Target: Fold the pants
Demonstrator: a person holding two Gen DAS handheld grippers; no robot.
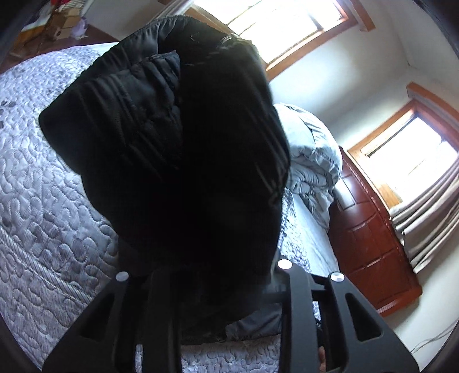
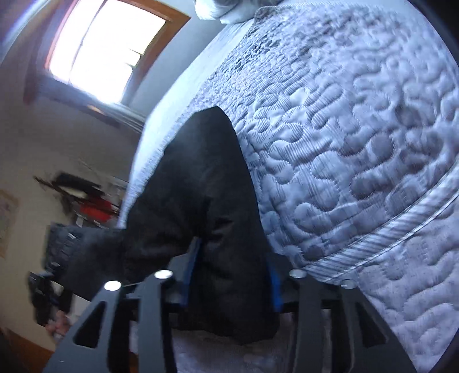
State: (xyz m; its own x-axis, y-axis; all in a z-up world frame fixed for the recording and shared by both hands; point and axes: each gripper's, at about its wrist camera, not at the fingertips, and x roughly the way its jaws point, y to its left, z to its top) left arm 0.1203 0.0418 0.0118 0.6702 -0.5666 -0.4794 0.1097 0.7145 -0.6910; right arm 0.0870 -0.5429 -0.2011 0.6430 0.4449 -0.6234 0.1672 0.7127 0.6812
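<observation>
No text, label, brand, number or sign can be read in either view. The cardboard boxes (image 1: 61,21) in the far corner of the left wrist view are too small and blurred to show any print, and the picture on the wall (image 2: 7,218) in the right wrist view is smeared beyond reading.

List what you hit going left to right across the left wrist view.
Quilted bedspread → black pants bunched over the left claw → rumpled grey comforter → wooden headboard → curtained window.
</observation>
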